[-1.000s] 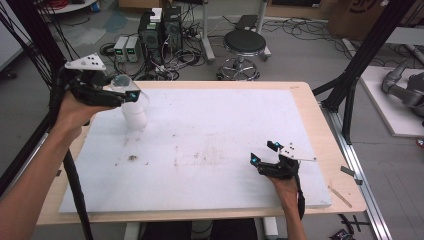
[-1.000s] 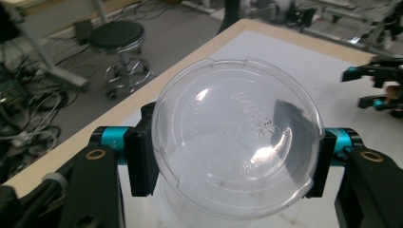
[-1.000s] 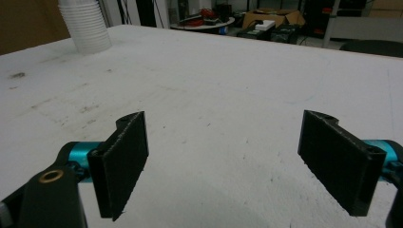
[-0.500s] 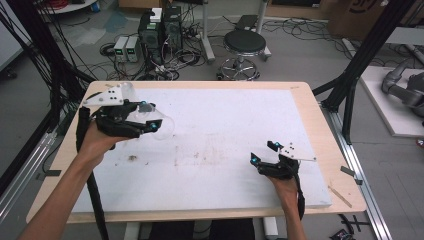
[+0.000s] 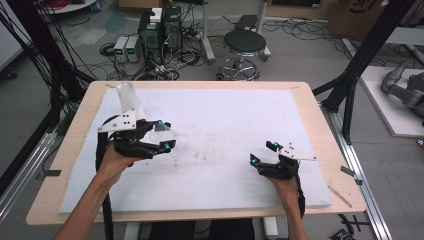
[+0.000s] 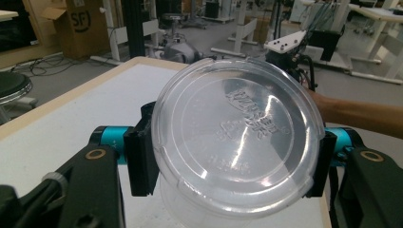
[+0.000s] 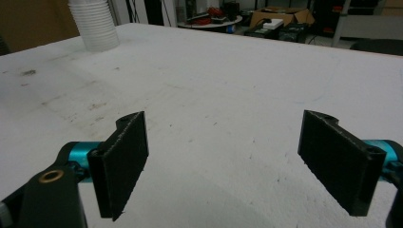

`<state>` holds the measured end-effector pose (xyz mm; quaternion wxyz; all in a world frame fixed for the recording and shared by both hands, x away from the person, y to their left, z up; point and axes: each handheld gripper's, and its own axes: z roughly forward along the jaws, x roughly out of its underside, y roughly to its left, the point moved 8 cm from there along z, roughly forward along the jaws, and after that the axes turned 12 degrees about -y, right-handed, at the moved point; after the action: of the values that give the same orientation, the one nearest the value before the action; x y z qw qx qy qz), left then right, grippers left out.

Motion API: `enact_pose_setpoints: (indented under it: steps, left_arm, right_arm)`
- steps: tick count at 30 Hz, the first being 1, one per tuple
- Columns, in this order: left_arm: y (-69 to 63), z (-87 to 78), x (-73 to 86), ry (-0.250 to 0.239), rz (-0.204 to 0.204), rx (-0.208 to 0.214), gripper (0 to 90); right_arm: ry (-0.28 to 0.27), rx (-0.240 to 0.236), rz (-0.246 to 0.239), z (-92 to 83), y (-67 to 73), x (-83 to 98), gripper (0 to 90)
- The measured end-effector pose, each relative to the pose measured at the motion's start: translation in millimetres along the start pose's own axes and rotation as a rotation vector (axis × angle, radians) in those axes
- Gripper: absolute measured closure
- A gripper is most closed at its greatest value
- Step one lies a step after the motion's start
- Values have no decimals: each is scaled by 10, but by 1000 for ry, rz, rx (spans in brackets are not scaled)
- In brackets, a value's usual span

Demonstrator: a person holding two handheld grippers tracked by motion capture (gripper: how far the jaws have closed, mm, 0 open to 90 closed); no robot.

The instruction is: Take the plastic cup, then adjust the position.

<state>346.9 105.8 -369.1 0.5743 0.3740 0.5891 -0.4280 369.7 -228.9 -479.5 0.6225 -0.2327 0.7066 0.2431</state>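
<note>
My left gripper (image 5: 166, 136) is shut on a clear plastic cup (image 5: 176, 141), held on its side just above the white board (image 5: 230, 110), left of centre. In the left gripper view the cup's round base (image 6: 237, 137) faces the camera, pinched between both black fingers (image 6: 140, 154). A stack of clear cups (image 5: 128, 98) stands upright at the back left of the board, behind that gripper; it also appears far off as the stack (image 7: 95, 23). My right gripper (image 5: 261, 153) rests open near the front right, with nothing between its fingers (image 7: 121, 166).
The board lies on a wooden table (image 5: 310, 107) with edges close on all sides. Beyond the far edge are a stool (image 5: 243, 47), computer boxes (image 5: 160, 30) and cables. The other hand's gripper (image 6: 287, 45) and forearm show behind the cup.
My left gripper has come away from the cup stack with one cup, moving toward the person and to the right, and the cup now lies sideways. The right gripper has stayed put.
</note>
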Motion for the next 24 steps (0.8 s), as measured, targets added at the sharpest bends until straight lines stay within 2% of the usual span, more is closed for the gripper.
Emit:
enact_pose_setpoints:
  steps: [1,3,9,10,14,21,24]
  left_arm:
    - [-17,1,34,-16,-12,2,375]
    - [-25,-4,66,-27,-9,5,375]
    - [-32,-6,159,-31,-9,20,376]
    - [-24,-5,171,-20,-7,18,375]
    - [-22,-2,165,-28,-9,20,375]
    - [-24,-8,164,-25,-3,19,375]
    - [-23,-8,168,-24,-5,19,375]
  right_arm:
    - [0,0,0,0,1,0,172]
    - [0,0,0,0,1,0,172]
    - [-7,4,-12,-7,6,-4,172]
    - [-5,2,-14,-1,3,-2,172]
    - [-2,0,-1,-1,0,-1,172]
    - [4,-7,-13,8,0,1,172]
    - [12,-13,4,9,3,5,172]
